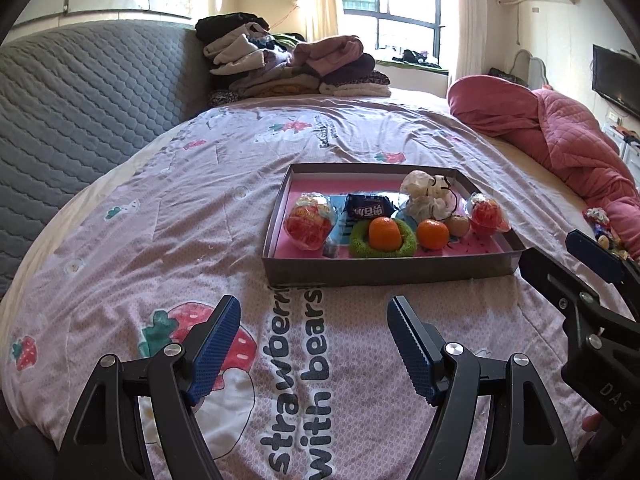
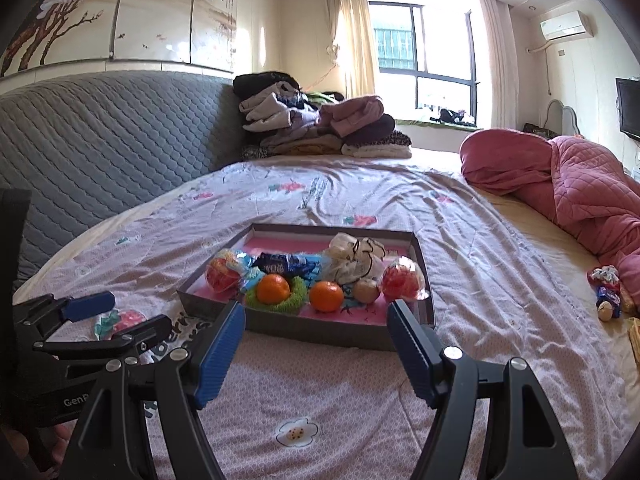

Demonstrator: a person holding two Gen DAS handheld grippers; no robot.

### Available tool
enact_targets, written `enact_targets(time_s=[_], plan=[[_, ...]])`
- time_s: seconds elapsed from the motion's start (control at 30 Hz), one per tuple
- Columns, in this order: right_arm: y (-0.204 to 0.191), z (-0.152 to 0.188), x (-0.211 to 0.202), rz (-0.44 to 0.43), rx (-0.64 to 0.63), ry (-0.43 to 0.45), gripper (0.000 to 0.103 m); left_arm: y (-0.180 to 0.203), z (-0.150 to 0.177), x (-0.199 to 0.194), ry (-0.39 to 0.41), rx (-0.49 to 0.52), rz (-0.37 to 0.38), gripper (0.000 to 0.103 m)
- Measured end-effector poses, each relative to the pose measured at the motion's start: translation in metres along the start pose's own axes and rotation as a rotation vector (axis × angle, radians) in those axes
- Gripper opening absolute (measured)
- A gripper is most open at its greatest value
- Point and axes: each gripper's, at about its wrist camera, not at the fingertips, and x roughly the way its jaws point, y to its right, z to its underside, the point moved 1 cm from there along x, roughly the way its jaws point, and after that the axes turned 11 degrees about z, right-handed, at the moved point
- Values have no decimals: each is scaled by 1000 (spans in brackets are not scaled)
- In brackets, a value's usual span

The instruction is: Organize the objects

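A: Both grippers hung over the bed [image 1: 160,208], jaws apart and holding nothing; left gripper [image 1: 314,322] and right gripper [image 2: 316,324] sat just short of the near wall of the tray [image 1: 384,270].

B: Where was the stuff?

A: Mostly in the tray already; two oranges, one [image 1: 385,233] sitting in a green ring [image 1: 382,240], the other [image 1: 432,234] beside it; two clear red balls, a dark snack packet [image 1: 368,206], a white cloth bundle [image 1: 428,196]; a few small loose items [image 2: 608,294] lay far right by the pink quilt [image 2: 580,188].

B: Step?

A: Probably fetching those strays; right gripper was nearer; I'd approach low, jaws kept wide, and grip one piece at a time.

B: Room?

A: Open sheet on the left and in front; the tray wall was close to both grippers, so lift over it; the quilt crowded the strays; the bed edge was not clearly visible.
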Motion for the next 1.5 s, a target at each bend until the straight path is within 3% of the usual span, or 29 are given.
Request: enact_targets(time_s=[1.5], plan=[[0, 40, 37, 57, -8, -163, 73, -8, 28, 42, -128, -23, 7, 77]])
